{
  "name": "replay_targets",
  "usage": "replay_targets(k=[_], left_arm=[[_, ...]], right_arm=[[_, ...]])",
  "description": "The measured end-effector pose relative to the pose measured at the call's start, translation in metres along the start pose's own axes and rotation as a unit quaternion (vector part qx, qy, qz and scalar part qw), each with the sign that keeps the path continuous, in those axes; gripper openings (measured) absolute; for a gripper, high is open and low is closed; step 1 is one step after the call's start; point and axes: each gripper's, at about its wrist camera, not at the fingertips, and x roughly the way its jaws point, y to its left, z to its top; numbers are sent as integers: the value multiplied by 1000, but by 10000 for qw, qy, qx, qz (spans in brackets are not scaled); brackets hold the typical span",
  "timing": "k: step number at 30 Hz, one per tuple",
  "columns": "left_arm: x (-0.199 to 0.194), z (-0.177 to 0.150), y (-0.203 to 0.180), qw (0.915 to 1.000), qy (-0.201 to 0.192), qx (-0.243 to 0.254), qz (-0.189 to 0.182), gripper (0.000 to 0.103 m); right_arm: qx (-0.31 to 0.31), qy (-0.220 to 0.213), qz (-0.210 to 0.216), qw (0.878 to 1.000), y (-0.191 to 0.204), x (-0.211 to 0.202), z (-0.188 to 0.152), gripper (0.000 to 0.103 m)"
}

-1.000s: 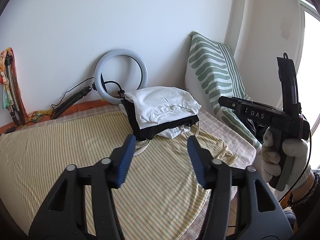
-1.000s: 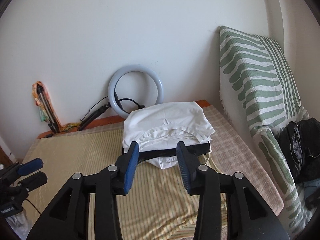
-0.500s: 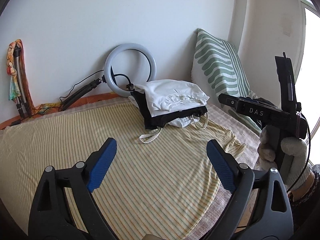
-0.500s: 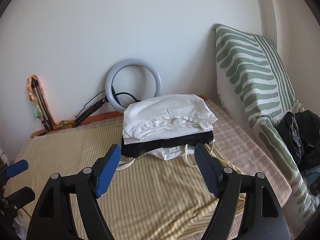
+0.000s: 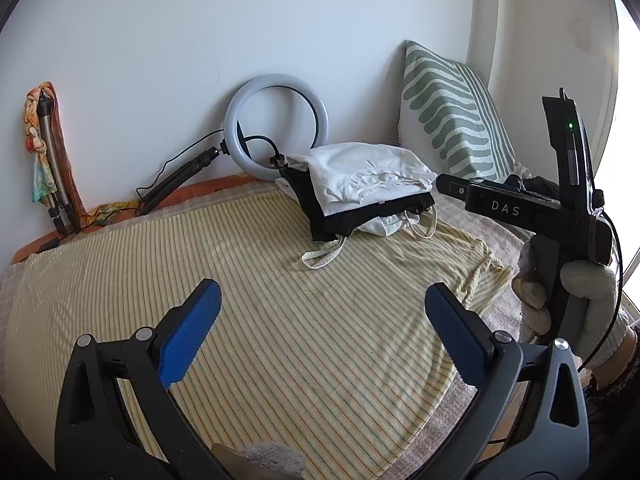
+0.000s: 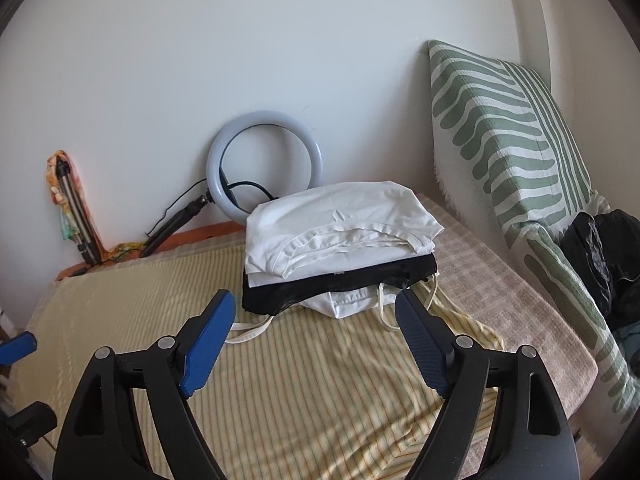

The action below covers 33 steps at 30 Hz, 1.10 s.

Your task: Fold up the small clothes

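A yellow striped garment (image 5: 304,320) lies spread flat on the bed (image 6: 520,292), beneath both tools. Our left tool (image 5: 320,328) and right tool (image 6: 316,340) are opening, empty. We should pinch its near edge evenly, clear of the folded stack (image 6: 340,236).

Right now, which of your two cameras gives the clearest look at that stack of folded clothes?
The right wrist view. There the stack of folded clothes sits near the middle, large, with its white top layers, the black layer and the white piece beneath easy to tell apart. The left wrist view shows the same stack smaller, farther off and at an angle.
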Motion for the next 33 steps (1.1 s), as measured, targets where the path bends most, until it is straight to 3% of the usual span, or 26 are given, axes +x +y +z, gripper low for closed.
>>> replay_targets(k=[10, 33], left_arm=[[9, -6, 1, 9983, 143, 242, 513, 103], [5, -6, -5, 9986, 150, 271, 430, 103]], right_arm=[[186, 74, -69, 9998, -6, 11, -4, 83], [124, 150, -158, 9997, -6, 16, -10, 83]])
